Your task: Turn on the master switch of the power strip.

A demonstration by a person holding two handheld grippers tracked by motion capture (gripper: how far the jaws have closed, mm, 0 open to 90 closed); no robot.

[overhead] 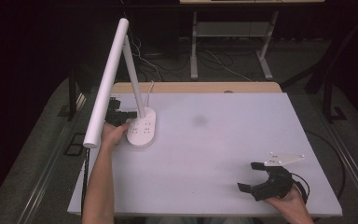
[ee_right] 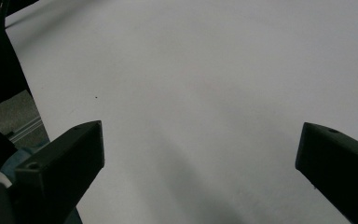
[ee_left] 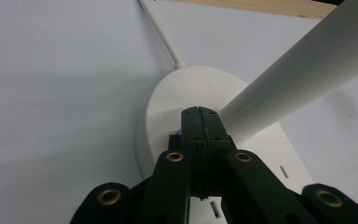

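Note:
A white desk lamp stands at the table's left, with an oval base (overhead: pixel 142 129), a slanted stem (overhead: pixel 135 74) and a long tube head (overhead: pixel 106 81) reaching toward the near left. My left gripper (overhead: pixel 134 114) is shut, nothing between its jaws. Its joined tips (ee_left: pixel 199 113) rest against the top of the base (ee_left: pixel 165 100), right beside the foot of the stem (ee_left: pixel 298 74). A hand holds that gripper just left of the base. My right gripper (overhead: pixel 249 176) is open near the front right corner, over bare white table (ee_right: pixel 214 70), its jaws wide apart (ee_right: pixel 200 140).
The lamp's white cord (ee_left: pixel 161 32) runs from the base toward the table's far edge, where a wooden strip (overhead: pixel 196 87) shows. The lamp head overhangs the table's left edge. Beyond the table are dark floor, a desk frame (overhead: pixel 194 46) and loose cables.

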